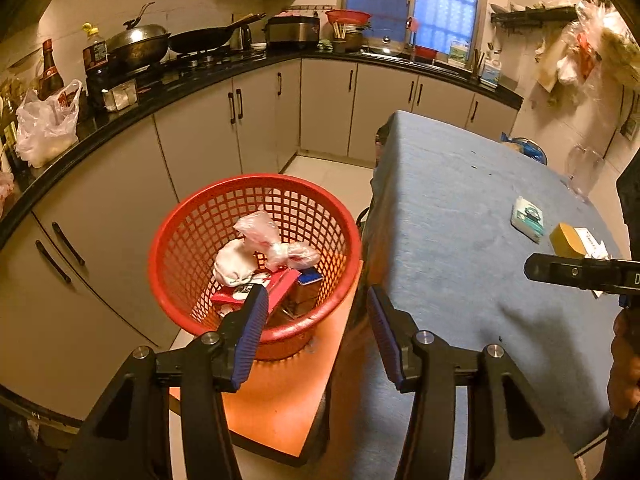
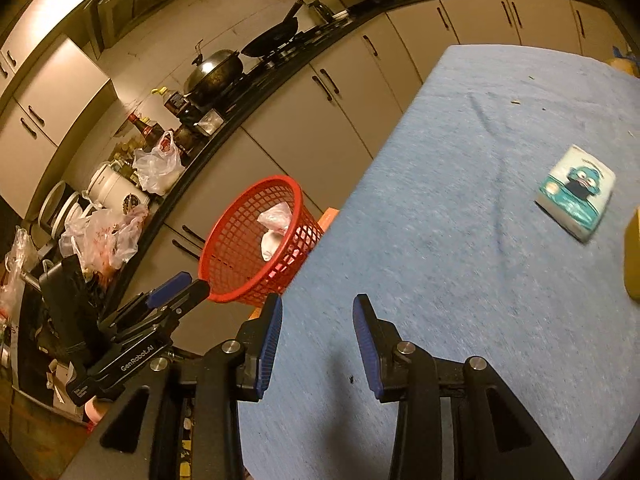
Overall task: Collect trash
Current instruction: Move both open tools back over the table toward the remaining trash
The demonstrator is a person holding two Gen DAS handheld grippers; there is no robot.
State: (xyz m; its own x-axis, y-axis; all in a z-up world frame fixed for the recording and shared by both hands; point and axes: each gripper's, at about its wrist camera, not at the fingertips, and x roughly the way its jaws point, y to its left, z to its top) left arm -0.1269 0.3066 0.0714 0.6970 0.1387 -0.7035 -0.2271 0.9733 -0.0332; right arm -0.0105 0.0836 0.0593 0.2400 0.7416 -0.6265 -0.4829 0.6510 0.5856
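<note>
The left gripper [image 1: 316, 312] is hovering over the near rim of the red basket [image 1: 168, 240], its jaws standing wide apart and holding nothing. Judging by that, the step in hand is the end of a drop. The basket is sitting on an orange stool [image 1: 276, 408] just beside the left edge of the tabletop [image 1: 440, 208], and it is holding a tied plastic bag [image 1: 264, 236], a white wad [image 1: 232, 264], a red carton [image 1: 260, 290] and a small blue-topped box [image 1: 310, 278].

The right gripper [image 2: 318, 322] is pointing across the blue tabletop near its left edge, jaws also wide open and empty. Two pieces are lying toward the right edge: a teal-printed tissue pack [image 2: 576, 192] and a yellow box [image 1: 566, 238] beside it. The next move is probably calling for the right gripper to reach over to the tissue pack, straddle its narrow sides and close before carrying it to the basket.
</note>
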